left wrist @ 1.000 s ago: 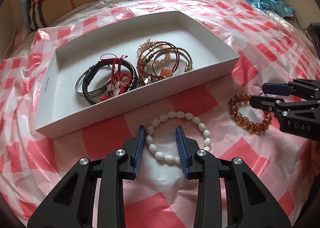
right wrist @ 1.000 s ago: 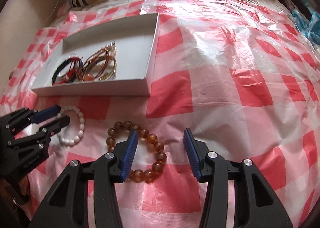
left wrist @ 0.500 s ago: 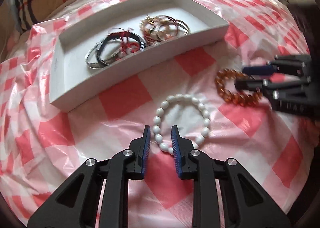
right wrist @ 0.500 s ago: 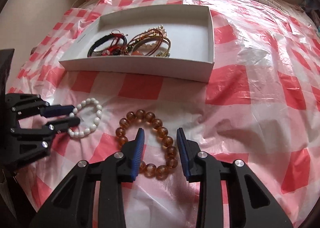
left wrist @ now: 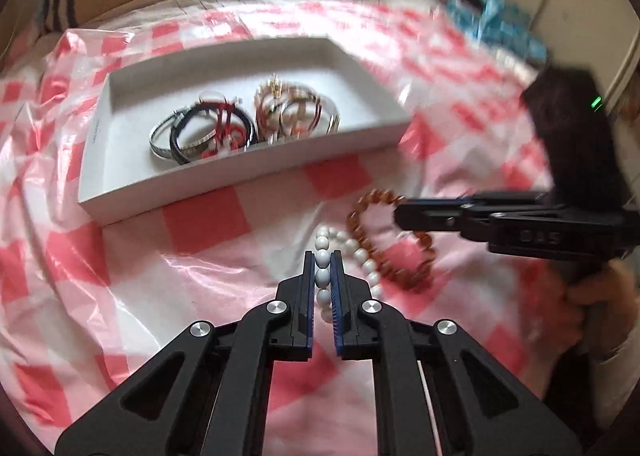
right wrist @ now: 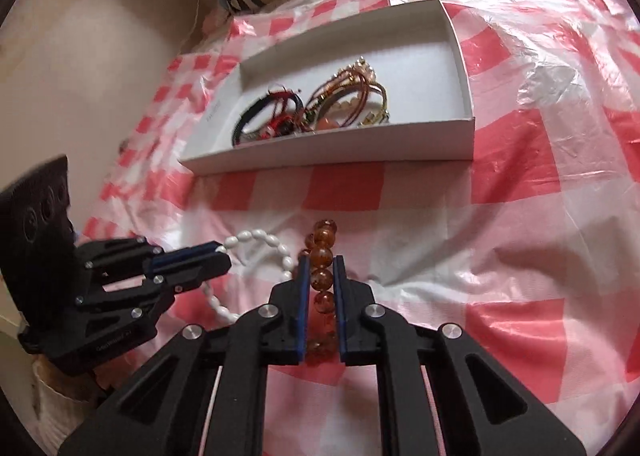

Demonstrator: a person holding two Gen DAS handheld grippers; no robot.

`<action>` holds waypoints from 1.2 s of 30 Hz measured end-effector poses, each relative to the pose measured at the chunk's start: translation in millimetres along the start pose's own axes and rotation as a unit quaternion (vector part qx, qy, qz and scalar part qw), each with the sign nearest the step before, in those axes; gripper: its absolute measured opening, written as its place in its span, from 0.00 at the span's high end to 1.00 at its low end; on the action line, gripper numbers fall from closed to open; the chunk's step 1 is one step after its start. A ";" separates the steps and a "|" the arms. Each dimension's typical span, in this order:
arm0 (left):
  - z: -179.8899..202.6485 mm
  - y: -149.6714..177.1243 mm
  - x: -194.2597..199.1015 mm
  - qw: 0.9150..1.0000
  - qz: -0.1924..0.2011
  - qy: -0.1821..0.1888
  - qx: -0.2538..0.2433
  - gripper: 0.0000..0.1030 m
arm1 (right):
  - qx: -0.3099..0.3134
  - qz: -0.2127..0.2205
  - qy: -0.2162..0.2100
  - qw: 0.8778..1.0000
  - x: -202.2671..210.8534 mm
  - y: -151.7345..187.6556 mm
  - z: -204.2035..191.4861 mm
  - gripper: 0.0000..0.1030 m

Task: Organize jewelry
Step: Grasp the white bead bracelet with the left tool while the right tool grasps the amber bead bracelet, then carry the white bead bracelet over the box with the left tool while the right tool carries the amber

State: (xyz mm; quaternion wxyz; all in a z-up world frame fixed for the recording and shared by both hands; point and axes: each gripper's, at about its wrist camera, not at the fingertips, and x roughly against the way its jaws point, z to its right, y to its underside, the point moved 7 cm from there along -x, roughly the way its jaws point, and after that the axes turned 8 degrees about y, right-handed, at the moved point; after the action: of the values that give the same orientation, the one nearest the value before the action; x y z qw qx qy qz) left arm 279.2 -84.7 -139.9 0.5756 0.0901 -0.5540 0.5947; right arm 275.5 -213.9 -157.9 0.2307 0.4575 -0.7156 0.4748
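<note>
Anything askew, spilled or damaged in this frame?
Nothing damaged or spilled. The white bead bracelet and the amber bead bracelet overlap outside the white box, each pinched by a closing gripper: left gripper, right gripper. The bracelets in the box lie tangled.

Soft daylight fills both views, bright and even. Glare sits on the crinkled plastic cloth (right wrist: 552, 80), strongest at the upper right of the right wrist view, and its folds cast soft grey shadows at right centre. The left wrist view is smeared by motion: the white box (left wrist: 224, 172) and the blue bag (left wrist: 496, 28) at upper right are blurred. The right wrist view is sharper. Both pictures bulge like a fisheye, with dark rounded corners and bent edges.
</note>
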 end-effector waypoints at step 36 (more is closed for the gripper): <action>-0.6 -31.8 39.8 0.980 0.144 -0.129 -0.047 0.93 | -0.076 0.081 -0.202 0.973 42.4 -32.9 -29.9 0.88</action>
State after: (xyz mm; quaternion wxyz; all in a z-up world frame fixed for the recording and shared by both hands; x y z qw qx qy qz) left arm 291.7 -69.7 -92.9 0.4112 0.0585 -0.6578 0.6283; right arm 281.0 -210.1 -96.9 0.0766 0.4657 -0.8160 0.3337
